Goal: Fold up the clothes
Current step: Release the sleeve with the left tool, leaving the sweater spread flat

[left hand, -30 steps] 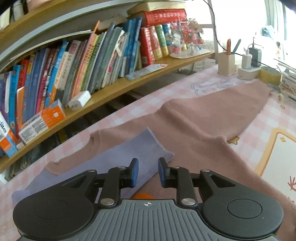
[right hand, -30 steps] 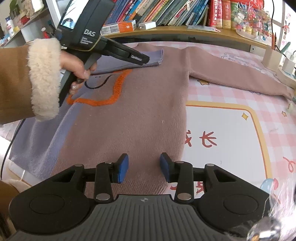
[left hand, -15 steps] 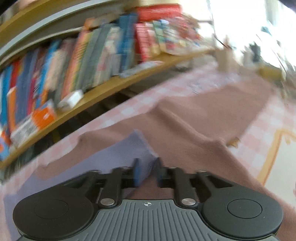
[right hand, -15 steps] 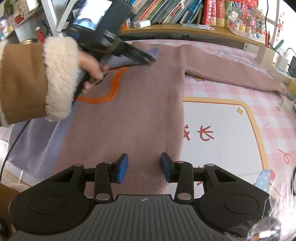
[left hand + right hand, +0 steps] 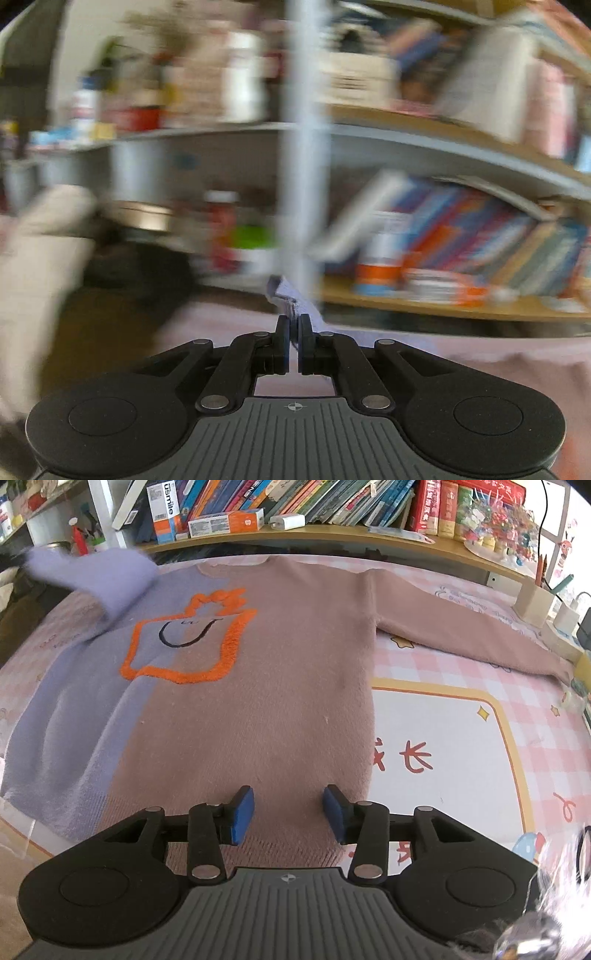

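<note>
right gripper (image 5: 288, 808) jaws apart, over hem | sweater (image 5: 280, 657) flat on table (brown/lilac, orange motif) | lilac sleeve (image 5: 99, 572) lifted, blurred | books (image 5: 295, 498) behind

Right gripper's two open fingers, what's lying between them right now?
In the right wrist view, the right gripper is open, and only the brown hem of the sweater lies between its fingers, not gripped.

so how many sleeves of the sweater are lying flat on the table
1. The pink sleeve lies flat, stretched out to the right. The purple sleeve is lifted at the upper left, its cuff pinched in the left tool.
</note>
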